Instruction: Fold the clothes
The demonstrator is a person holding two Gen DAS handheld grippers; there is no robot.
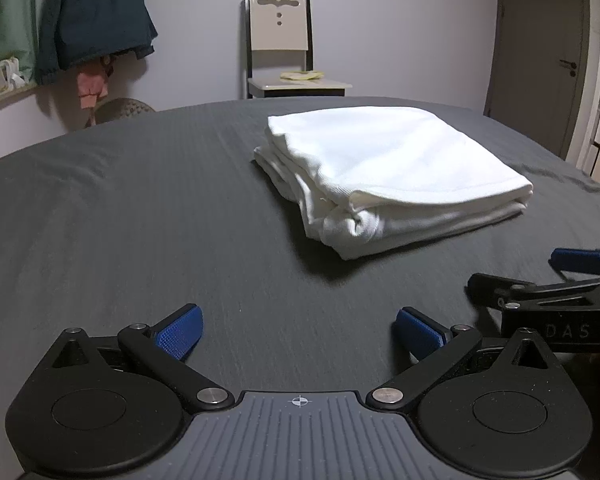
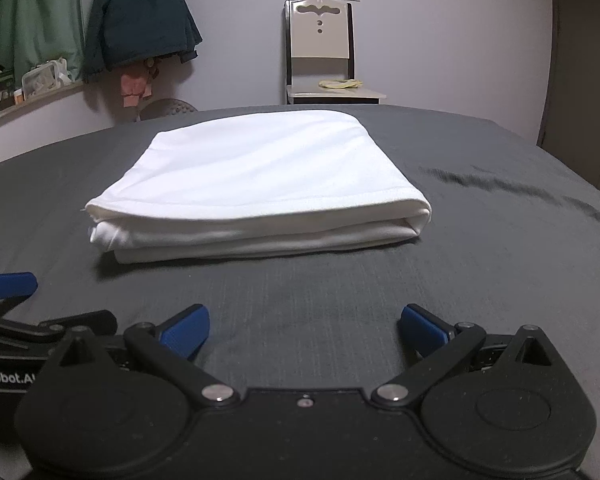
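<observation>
I take the folded white garment point(image 2: 256, 184) as my landmark: it lies in a flat, layered rectangle on the dark grey bedsheet point(image 2: 480, 248), with its open hems toward me and its rounded fold at the far end. It looks finished to me, squared up and left alone, so I judge the fold itself done.

My left gripper point(image 1: 298, 330) hangs on the near side of the garment, off toward its left corner, jaws spread wide with only sheet between the blue pads. My right gripper point(image 2: 304, 328) sits on the near side too, facing the middle of the garment's front edge, jaws equally wide and holding nothing. Neither touches the cloth. Both point down at the sheet in front of the pile, side by side, which I read as a release stance: hands clear so the stack is not dragged or disturbed.

Behind the garment, against the wall, stands a chair point(image 2: 320, 52) with a small yellowish cloth point(image 2: 340, 83) on its seat. To the garment's far left a dark jacket point(image 2: 140, 20) hangs beside a green curtain point(image 2: 28, 28). On the ledge under the curtain sits a clear plastic box point(image 2: 44, 78); what is in it I cannot make out.
</observation>
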